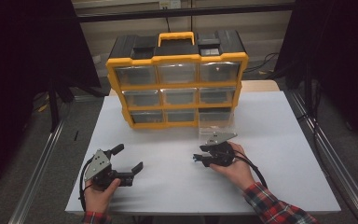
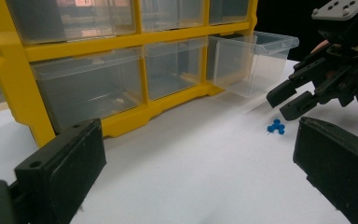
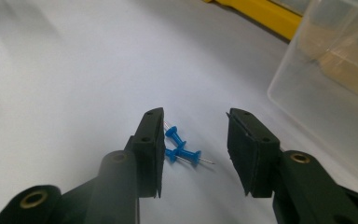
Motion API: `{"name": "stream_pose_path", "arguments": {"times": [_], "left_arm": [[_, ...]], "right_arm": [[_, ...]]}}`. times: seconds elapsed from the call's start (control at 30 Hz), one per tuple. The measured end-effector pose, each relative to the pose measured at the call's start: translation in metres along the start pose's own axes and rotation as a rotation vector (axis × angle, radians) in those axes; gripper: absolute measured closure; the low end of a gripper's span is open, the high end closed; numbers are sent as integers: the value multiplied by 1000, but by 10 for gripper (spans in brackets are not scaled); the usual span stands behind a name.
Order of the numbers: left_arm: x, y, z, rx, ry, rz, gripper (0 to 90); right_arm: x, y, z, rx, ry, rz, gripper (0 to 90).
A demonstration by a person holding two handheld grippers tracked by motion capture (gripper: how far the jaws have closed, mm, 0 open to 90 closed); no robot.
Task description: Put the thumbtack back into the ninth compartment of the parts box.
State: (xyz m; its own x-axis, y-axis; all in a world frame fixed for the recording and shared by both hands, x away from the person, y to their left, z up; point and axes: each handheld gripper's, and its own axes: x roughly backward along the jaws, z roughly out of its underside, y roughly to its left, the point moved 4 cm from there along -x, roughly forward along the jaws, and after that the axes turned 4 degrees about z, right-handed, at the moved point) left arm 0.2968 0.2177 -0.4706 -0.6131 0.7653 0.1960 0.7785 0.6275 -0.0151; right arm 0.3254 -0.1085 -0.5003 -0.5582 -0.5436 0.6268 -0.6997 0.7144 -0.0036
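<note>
Two blue push pins between the right gripper's half-open jaws, unlabelled.

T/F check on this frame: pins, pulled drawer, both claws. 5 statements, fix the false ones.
1. The blue push pins lie on the white table. True.
2. The right claw is clamped on the pins. False: its jaws stand apart around them, pads not touching.
3. The bottom-right drawer of the yellow organizer is pulled out. True.
4. The left claw holds a pin. False: it is open with nothing between the jaws.
5. The pins are inside the pulled-out drawer. False: they lie on the table in front of it.
</note>
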Motion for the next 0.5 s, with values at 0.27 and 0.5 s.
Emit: {"name": "stream_pose_path", "arguments": {"times": [0.27,0.5], "left_arm": [[1,0,0,10,-8,1,21],[1,-1,0,14,-13,4,21]], "right_arm": [[-6,3,4,1,24,-52,676],[-5,9,6,29,42,-74,731]]}}
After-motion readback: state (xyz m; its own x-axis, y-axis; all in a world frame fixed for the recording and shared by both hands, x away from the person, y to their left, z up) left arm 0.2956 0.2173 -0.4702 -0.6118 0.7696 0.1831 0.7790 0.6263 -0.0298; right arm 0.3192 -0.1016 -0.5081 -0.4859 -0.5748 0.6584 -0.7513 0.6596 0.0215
